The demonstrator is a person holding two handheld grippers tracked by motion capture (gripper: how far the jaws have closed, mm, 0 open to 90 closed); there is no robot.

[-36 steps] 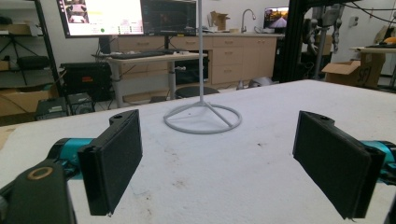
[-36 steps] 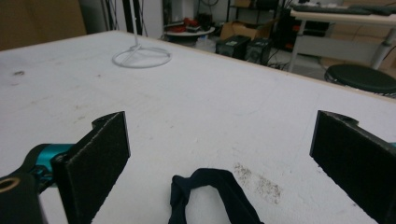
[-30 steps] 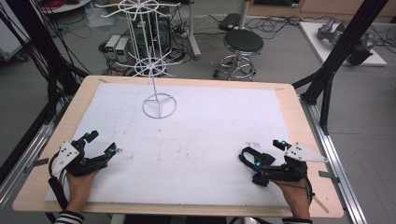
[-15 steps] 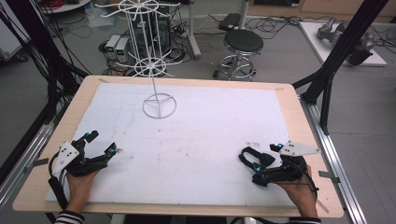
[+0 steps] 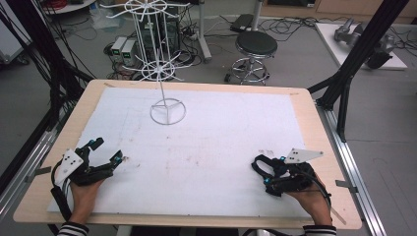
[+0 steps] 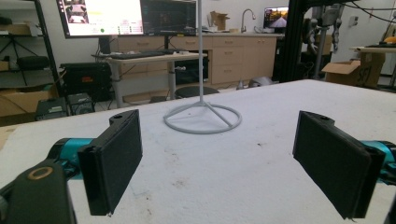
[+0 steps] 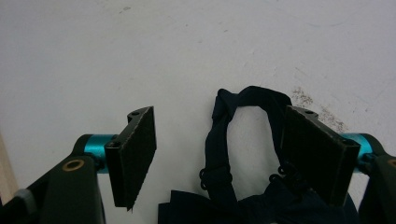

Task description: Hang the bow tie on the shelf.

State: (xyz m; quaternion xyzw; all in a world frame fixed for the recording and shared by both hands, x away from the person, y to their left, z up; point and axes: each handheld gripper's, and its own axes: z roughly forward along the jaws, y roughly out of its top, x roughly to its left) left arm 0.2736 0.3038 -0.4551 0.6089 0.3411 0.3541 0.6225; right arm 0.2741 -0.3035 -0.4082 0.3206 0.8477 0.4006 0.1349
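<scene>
Our right gripper [image 7: 219, 154] stands with jaws wide over a dark strap [image 7: 243, 140] lying flat on the white table [image 5: 211, 147]; our left gripper [image 6: 224, 158] is likewise wide, empty. We judge pickup comes next (probably closing on one band).

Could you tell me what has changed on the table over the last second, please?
The right tool has shifted slightly toward the person's edge and turned over the dark strap garment; its open jaws now stand to either side of the strap loop without closing on it. The left tool stayed put, open, and the white wire rack has not moved.
</scene>
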